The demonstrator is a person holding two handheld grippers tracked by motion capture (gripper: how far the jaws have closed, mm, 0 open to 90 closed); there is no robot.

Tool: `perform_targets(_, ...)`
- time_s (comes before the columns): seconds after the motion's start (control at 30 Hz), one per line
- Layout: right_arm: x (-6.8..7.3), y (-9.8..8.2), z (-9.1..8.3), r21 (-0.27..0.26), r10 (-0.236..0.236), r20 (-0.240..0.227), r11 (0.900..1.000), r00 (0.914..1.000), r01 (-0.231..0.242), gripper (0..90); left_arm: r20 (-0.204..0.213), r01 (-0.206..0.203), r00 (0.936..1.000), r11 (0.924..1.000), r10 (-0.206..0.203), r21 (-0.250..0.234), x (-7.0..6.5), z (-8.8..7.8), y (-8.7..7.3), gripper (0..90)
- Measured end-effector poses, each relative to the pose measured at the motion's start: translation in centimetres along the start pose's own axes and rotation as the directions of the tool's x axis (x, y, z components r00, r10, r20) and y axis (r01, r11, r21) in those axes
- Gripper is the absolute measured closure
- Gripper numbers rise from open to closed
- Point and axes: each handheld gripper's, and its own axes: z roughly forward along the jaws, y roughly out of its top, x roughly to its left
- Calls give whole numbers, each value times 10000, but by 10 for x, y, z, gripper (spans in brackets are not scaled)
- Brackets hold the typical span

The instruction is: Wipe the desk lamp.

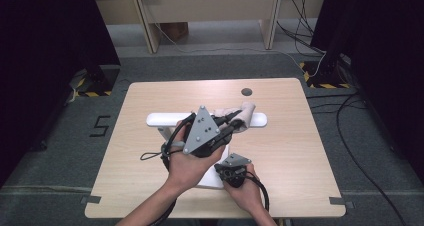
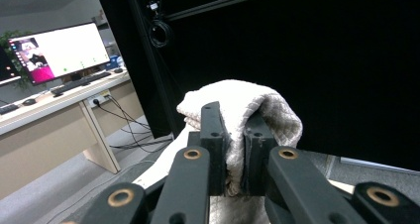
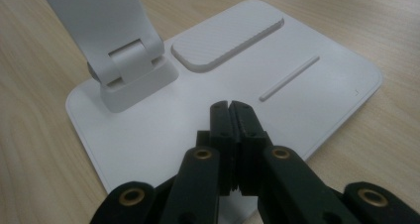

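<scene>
A white desk lamp stands mid-table, its long head bar (image 1: 165,119) raised above its flat base (image 1: 214,180). My left gripper (image 1: 231,123) is shut on a beige quilted cloth (image 1: 244,116) at the right part of the bar. In the left gripper view the cloth (image 2: 237,97) bulges over the left gripper (image 2: 233,130), pinched between its pads. My right gripper (image 1: 220,169) sits low at the base near the table's front edge. In the right gripper view the right gripper (image 3: 230,107) is shut with nothing between its jaws, tips down over the base (image 3: 307,95), close to the lamp's hinge (image 3: 131,70).
The wooden table (image 1: 290,151) has a dark cable hole (image 1: 246,92) at the back. Black curtains stand on both sides, and cables lie on the floor at the right. A desk with a lit monitor (image 2: 59,50) is off beyond the table.
</scene>
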Motion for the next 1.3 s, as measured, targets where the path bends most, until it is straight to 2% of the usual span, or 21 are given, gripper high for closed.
perform_targets(0.27, 0, 0, 0, -2, 20, -31, 10000, 10000, -20, 890, 155, -50, 9999, 9999, 47, 150, -4, 9, 3, 829)
perform_targets(0.5, -1, 0, 0, -9, -29, -33, 10000, 10000, 29, 889, 317, -377, 9988, 9989, 368, 291, -9, 15, 8, 829)
perform_targets(0.8, -1, 0, 0, -25, -19, -62, 10000, 10000, 19, 889, 440, -174, 9989, 9992, 158, 350, -13, 25, 11, 828)
perform_targets(0.97, -2, -1, 0, -78, -96, -80, 9999, 9999, 96, 889, 524, -250, 9984, 9990, 231, 361, -17, 31, 11, 827)
perform_targets(1.3, -2, -1, 0, -107, -51, -113, 9999, 9999, 50, 887, 654, -306, 9974, 9993, 291, 222, -21, 31, 12, 819)
